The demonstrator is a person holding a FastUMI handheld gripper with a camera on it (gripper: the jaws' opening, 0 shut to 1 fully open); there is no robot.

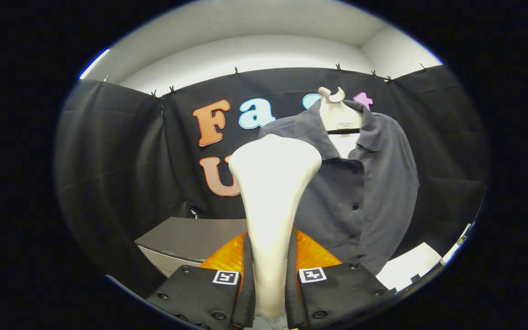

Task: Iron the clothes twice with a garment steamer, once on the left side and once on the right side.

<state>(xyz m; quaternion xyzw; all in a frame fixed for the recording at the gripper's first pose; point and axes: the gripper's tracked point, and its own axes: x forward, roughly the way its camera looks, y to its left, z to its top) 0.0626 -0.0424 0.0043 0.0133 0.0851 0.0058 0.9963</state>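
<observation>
Cream-white and smooth, the plastic garment steamer (pixel 271 206) stands upright between the two black fingers (pixel 245 279) of the gripper (pixel 269 293), whose pads press its narrow handle from both sides, so the gripper is clamped on the steamer, with the wide head flaring out above. Beyond the steamer and a little to its right, the dark grey button-front shirt (pixel 365 183) hangs on a white hanger form (pixel 339 117) against the black cloth wall, its collar open and its placket facing the steamer. The steamer head is apart from the fabric, so the step in hand looks like the carry toward the shirt, with no pass begun as far as can be judged. A grey bench (pixel 186 238) lies low to the left. The next move calls for bringing the head up against one side of the shirt front, near the shoulder, and then drawing it down along that panel.
</observation>
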